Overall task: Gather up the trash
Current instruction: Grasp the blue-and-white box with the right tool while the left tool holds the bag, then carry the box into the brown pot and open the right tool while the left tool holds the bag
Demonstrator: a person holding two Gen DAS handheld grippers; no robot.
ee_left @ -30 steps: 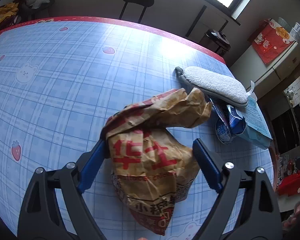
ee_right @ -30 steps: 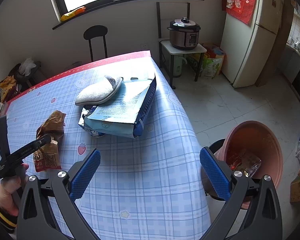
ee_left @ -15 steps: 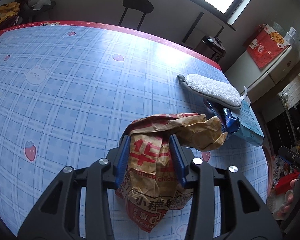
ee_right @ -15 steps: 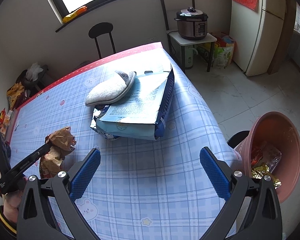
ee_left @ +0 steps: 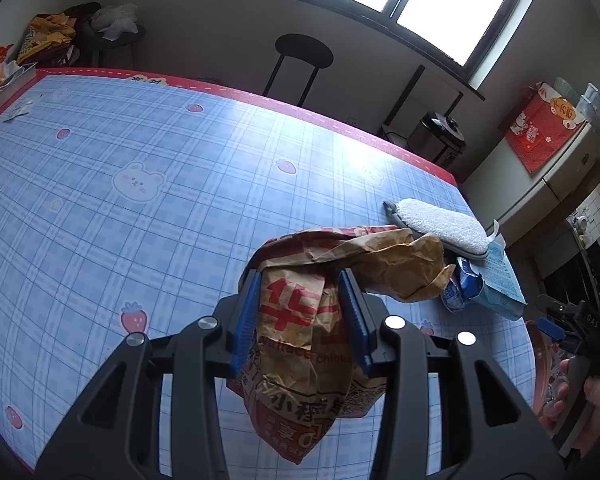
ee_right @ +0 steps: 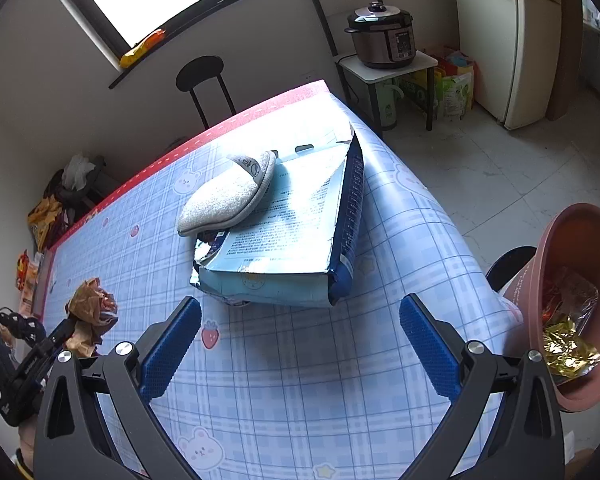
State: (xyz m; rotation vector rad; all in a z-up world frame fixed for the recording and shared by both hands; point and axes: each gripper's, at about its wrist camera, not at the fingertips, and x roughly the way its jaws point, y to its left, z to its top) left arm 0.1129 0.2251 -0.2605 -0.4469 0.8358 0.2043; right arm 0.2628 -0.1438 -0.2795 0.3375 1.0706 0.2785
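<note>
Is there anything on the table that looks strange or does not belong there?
Yes. A grey slipper lies on the table, resting on a torn-open blue package. Footwear looks odd among the food wrappers there.

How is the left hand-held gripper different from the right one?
The left hand-held gripper is shut on the crumpled brown paper bag; the right hand-held gripper is wide open and holds nothing. The left sits over the table's middle; the right is near the edge by the pink bin. Both have blue pads.
</note>
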